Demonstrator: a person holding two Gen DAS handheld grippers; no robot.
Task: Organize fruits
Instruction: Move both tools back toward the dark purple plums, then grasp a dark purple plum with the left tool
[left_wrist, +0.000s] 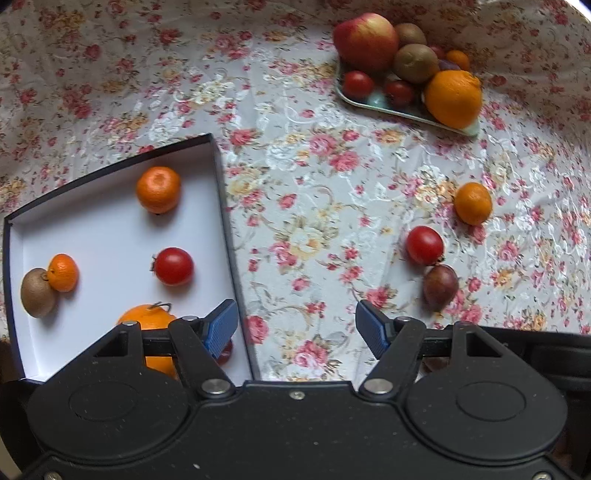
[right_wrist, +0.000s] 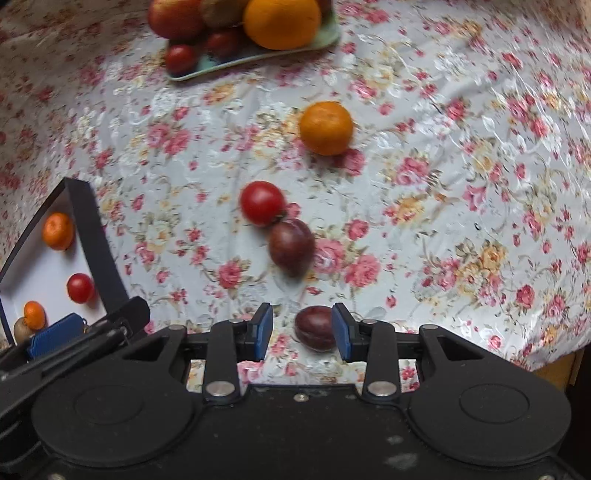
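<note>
- The box (left_wrist: 110, 236) sits at the left on the flowered tablecloth (left_wrist: 295, 177): dark rim, white inside, open top.
- Inside it, from its left wall: a kiwi (left_wrist: 38, 292) touching a small mandarin (left_wrist: 63, 272), then a cherry tomato (left_wrist: 173, 266) near the middle, and a larger mandarin (left_wrist: 158, 189) toward the far corner.
- At the box's near end lies an orange (left_wrist: 147, 319) with a bit of stem, partly hidden by the left gripper's body; something small and red shows just beside it under the finger (too hidden to name).
- The left gripper (left_wrist: 295, 326) hangs over the box's right wall, its blue-padded fingers (left_wrist: 221, 325) spread wide with nothing between them; one pad is above the box, the other above bare cloth.
- In the middle of the cloth, a loose tomato (right_wrist: 262, 202) touches a dark purple plum (right_wrist: 291, 246) just nearer the camera.
- A loose mandarin (right_wrist: 325, 127) lies beyond those two, apart from them.
- The right gripper (right_wrist: 302, 332) is low over the near edge of the cloth, its fingers parted around a second plum (right_wrist: 316, 328); that plum sits closer to the right pad and may touch it, with a clear gap on the left side, so it is not clamped.
- At the far side stands a pale green plate (left_wrist: 373, 99) heaped with fruit: an apple (left_wrist: 365, 40), two kiwis, some tomatoes, a big orange (left_wrist: 453, 99) at its right end, and a small mandarin behind.
</note>
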